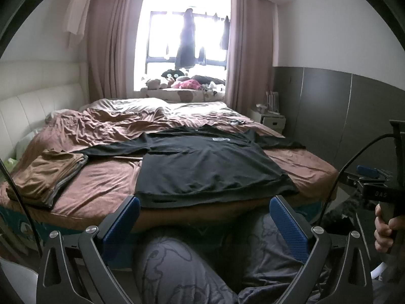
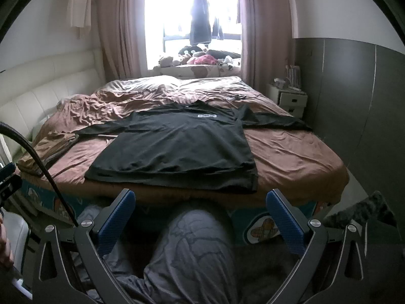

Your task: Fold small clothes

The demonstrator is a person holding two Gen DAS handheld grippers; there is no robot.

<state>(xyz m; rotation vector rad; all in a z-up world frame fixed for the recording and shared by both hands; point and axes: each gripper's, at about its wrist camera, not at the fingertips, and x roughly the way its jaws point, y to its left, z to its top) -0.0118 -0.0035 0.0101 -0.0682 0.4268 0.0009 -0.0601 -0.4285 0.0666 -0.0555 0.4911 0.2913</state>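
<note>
A black shirt (image 1: 202, 162) is lying spread flat on the bed (image 1: 106, 185), its hem running along the near edge and its sleeves stretching out to both sides. A small white label is showing near its collar at the far end. To the left of the shirt, close to the bed's near left corner, a folded pile (image 1: 48, 174) of brown and grey cloth is resting on the brown sheet, just touching the tip of the left sleeve. Farther back, the bedding is lying crumpled towards the window (image 1: 187, 38), where dark clothes are hanging.

The left gripper (image 1: 205, 217) is hovering short of the bed's edge with its jaws standing wide apart and nothing between the blue pads. The right gripper (image 2: 200, 210) is doing the same, jaws spread wide and empty, clear of the shirt. Beneath both, the person's knees in grey patterned trousers (image 2: 192, 248) are showing. A hand (image 1: 387, 230) is gripping the right gripper's handle at the left view's right edge.
</note>
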